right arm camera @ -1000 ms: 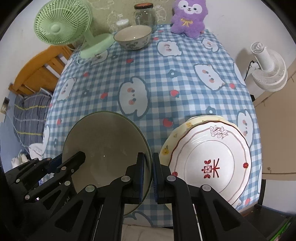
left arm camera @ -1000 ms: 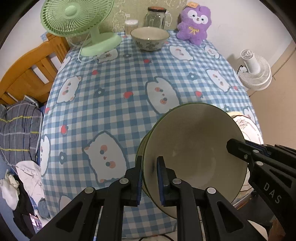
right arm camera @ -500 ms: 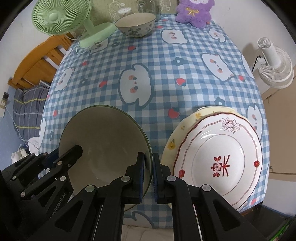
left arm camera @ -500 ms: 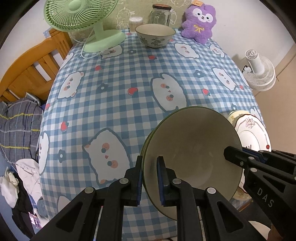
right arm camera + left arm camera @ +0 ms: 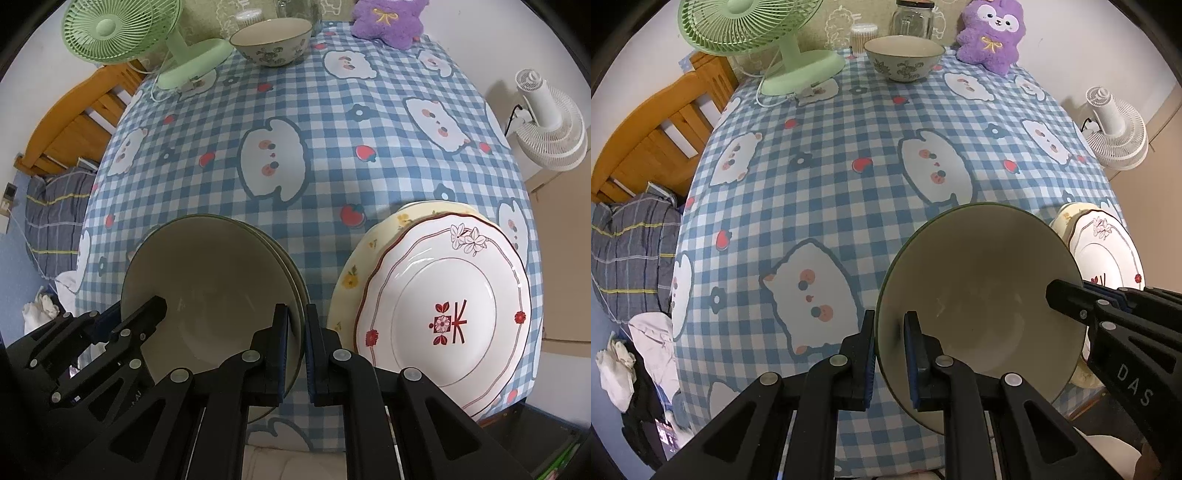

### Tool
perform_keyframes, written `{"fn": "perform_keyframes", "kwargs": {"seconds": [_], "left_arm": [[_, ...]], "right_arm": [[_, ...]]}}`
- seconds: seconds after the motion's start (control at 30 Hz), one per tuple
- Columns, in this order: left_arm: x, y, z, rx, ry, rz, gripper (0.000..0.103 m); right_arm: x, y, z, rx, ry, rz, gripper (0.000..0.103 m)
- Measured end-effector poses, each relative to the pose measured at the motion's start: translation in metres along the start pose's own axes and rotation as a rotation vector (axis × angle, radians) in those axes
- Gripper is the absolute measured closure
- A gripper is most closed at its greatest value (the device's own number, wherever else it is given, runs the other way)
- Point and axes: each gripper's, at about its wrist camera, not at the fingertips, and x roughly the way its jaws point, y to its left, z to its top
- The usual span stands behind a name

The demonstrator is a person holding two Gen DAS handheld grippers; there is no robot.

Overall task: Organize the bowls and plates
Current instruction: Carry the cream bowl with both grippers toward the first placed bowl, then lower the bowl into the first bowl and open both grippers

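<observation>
Claws clamp opposite rims of green-edged bowl, seemingly two nested: left claw, right claw.

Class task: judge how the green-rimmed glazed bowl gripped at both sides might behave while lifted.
The green-rimmed glazed bowl looks rigid ceramic, so probably fragile if dropped. Its glossy glaze may slip in the thin rim grips of the left gripper and right gripper. Nested rims suggest it is stacked, so likely heavy.
</observation>
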Motion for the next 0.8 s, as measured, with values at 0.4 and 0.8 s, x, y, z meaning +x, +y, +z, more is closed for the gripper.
{"fn": "perform_keyframes", "kwargs": {"seconds": [0.4,0.8], "left_arm": [[0.008,0.0,0.003,-0.01,-0.002,-0.016,0.092],[-0.005,0.001,0.006,-0.012,-0.033,-0.041,0.054]], "right_arm": [[0.004,-0.004,0.007,0.025,-0.016,-0.007,0.092],[-0.007,-0.003,0.004,0.027,-0.039,-0.015,0.092]]}}
